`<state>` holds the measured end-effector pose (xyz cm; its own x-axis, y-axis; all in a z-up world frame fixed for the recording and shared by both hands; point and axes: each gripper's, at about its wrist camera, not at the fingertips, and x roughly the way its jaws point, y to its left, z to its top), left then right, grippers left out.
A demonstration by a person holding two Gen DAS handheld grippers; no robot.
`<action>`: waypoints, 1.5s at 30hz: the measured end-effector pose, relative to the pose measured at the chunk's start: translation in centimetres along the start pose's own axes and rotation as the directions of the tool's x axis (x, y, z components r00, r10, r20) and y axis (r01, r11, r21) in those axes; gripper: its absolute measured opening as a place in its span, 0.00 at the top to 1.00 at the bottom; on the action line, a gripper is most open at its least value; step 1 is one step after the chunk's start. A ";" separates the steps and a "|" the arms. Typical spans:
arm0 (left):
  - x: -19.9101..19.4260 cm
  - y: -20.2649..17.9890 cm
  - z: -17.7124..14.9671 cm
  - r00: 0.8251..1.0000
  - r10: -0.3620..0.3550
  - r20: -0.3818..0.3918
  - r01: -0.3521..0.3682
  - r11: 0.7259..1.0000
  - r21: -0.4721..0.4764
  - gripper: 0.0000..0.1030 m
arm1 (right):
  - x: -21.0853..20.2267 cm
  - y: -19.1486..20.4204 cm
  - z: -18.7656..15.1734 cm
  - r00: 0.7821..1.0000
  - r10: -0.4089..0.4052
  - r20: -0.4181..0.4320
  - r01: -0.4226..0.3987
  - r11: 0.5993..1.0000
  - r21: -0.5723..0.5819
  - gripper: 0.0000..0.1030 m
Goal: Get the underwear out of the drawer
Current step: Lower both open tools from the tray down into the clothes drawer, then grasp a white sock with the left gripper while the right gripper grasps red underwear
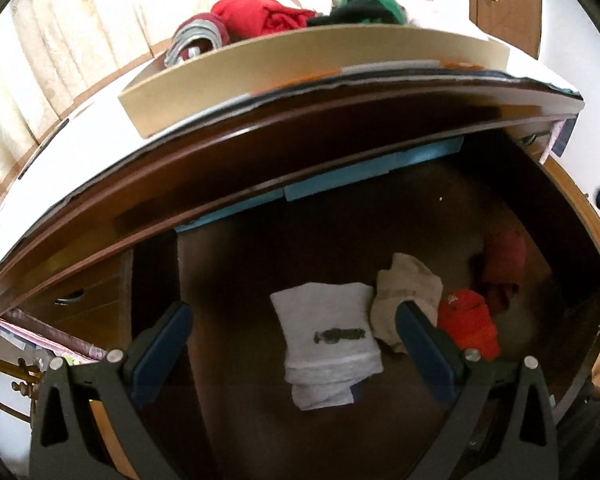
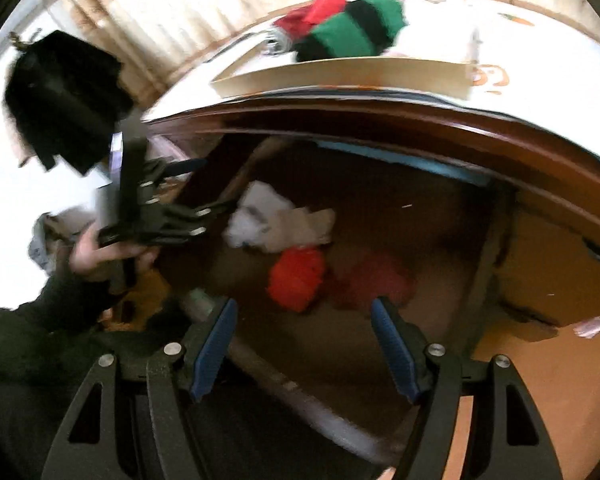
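In the left wrist view, the left gripper is pointing down into the open drawer, its jaws standing wide apart with nothing between the pads. Four pieces of underwear are lying on the drawer floor across the lower middle and right of the frame: one folded white piece with a dark printed mark too blurred to read, one beige piece touching it, one orange-red piece, and one dark red piece behind. At the upper centre, a cardboard tray is sitting on the dresser top, holding red, grey and green-black clothes.

In the right wrist view, the right gripper is hanging over the drawer front, jaws apart and empty. The same four pieces are lying at centre frame. A hand is holding the left gripper at the left.
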<state>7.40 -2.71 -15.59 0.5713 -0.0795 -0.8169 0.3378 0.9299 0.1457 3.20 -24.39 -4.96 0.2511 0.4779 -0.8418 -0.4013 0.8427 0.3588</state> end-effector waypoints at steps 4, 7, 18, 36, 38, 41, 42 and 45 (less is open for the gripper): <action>0.7 -0.4 0.1 0.999 0.014 -0.045 -0.013 0.999 0.032 0.00 | 3.4 -1.2 0.9 0.980 -0.196 -0.036 0.195 0.981 -0.021 0.31; 1.3 -0.7 0.0 0.997 -0.003 -0.083 0.008 0.998 0.065 0.00 | 5.5 -1.4 1.3 0.969 -0.237 -0.065 0.235 0.971 -0.039 0.31; 3.7 -0.5 0.1 0.967 -0.127 -0.220 0.139 0.989 0.042 0.04 | 10.7 -0.7 2.2 0.941 -0.309 -0.141 0.291 0.947 -0.133 0.31; 6.7 -1.9 -0.3 0.930 -0.119 -0.347 0.149 0.987 0.059 0.30 | 12.8 -1.6 2.1 0.929 -0.285 -0.237 0.257 0.956 -0.140 0.33; 6.9 -2.0 -0.3 0.927 -0.120 -0.357 0.151 0.987 0.060 0.36 | 12.8 -1.6 2.0 0.928 -0.285 -0.240 0.257 0.956 -0.142 0.36; 7.3 -2.4 -0.3 0.922 -0.130 -0.365 0.163 0.985 0.061 0.53 | 13.1 -1.5 1.8 0.924 -0.288 -0.252 0.256 0.954 -0.155 0.46; 7.3 -2.5 -0.3 0.920 -0.137 -0.368 0.172 0.983 0.065 0.55 | 13.2 -1.5 1.8 0.924 -0.283 -0.258 0.249 0.956 -0.156 0.48; 7.4 -2.8 -0.3 0.918 -0.150 -0.367 0.189 0.980 0.070 0.62 | 13.5 -1.8 1.9 0.924 -0.263 -0.278 0.230 0.962 -0.145 0.49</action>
<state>10.44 -5.83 -22.21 0.1988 -0.0808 -0.9767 0.4913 0.8705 0.0280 8.94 -18.96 -16.22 0.0931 0.1511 -0.9841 -0.4563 0.8850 0.0927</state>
